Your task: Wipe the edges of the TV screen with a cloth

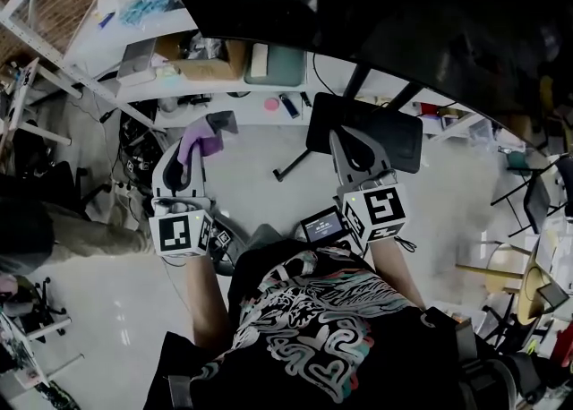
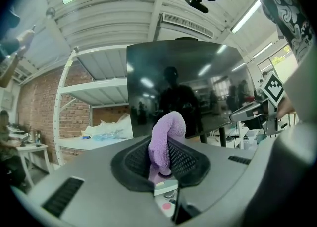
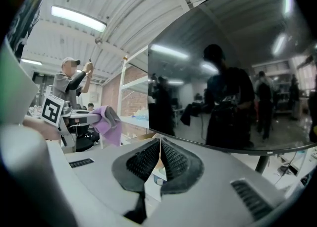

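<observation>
The purple cloth point(image 2: 168, 131), judged soft, light and floppy, is pinched by a bunched fold in the left gripper point(image 2: 163, 166), the fragile TV screen point(image 2: 198, 87) is faced ahead, and the right gripper point(image 3: 159, 160) is seen pressed together, empty.

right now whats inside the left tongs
A purple cloth is clamped in the left tongs, its folded end poking out toward the dark TV screen. How much cloth sits deeper between the pads is covered.
</observation>
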`<action>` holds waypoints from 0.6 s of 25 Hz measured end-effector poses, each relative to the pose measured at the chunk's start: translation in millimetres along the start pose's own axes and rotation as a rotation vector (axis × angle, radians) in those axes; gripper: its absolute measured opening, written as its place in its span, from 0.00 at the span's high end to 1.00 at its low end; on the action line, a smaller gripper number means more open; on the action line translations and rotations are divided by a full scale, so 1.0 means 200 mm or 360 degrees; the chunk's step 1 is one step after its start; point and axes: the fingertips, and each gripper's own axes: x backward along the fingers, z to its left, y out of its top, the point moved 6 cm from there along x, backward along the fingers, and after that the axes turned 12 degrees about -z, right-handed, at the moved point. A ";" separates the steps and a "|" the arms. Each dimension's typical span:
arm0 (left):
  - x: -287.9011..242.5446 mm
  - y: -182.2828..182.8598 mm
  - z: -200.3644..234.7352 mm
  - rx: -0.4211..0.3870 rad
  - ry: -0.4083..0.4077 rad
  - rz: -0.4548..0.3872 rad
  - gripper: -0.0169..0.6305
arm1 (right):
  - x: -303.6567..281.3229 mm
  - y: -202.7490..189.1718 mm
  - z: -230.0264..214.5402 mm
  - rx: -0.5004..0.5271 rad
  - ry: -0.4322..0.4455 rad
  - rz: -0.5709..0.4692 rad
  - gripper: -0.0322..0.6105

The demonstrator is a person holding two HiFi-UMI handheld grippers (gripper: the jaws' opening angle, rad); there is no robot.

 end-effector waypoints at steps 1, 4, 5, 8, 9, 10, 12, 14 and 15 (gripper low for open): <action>0.00 0.00 -0.01 0.0002 0.0005 0.0006 0.88 | 0.00 -0.01 -0.01 -0.0002 0.0005 0.0006 0.90; -0.02 -0.01 -0.01 0.0002 0.0008 0.0018 0.88 | -0.02 -0.02 -0.02 0.0002 0.0013 0.0018 0.90; -0.03 -0.02 0.00 -0.0001 0.0010 0.0021 0.88 | -0.03 -0.03 -0.03 0.0007 0.0017 0.0021 0.90; -0.09 -0.06 0.02 -0.0009 0.0011 0.0034 0.88 | -0.09 -0.05 -0.05 0.0032 0.0019 0.0039 0.90; -0.12 -0.07 0.02 -0.0013 0.0006 0.0035 0.88 | -0.11 -0.05 -0.06 0.0041 0.0017 0.0040 0.90; -0.14 -0.08 0.03 -0.0017 0.0001 0.0033 0.88 | -0.13 -0.05 -0.07 0.0047 0.0016 0.0036 0.90; -0.20 -0.10 0.06 -0.0016 -0.0012 0.0025 0.88 | -0.18 -0.06 -0.09 0.0053 0.0006 0.0027 0.90; -0.27 -0.13 0.08 -0.0009 -0.0033 0.0025 0.88 | -0.24 -0.07 -0.11 0.0054 -0.0019 0.0026 0.90; -0.29 -0.14 0.10 -0.0009 -0.0046 0.0026 0.88 | -0.26 -0.07 -0.12 0.0051 -0.0033 0.0023 0.90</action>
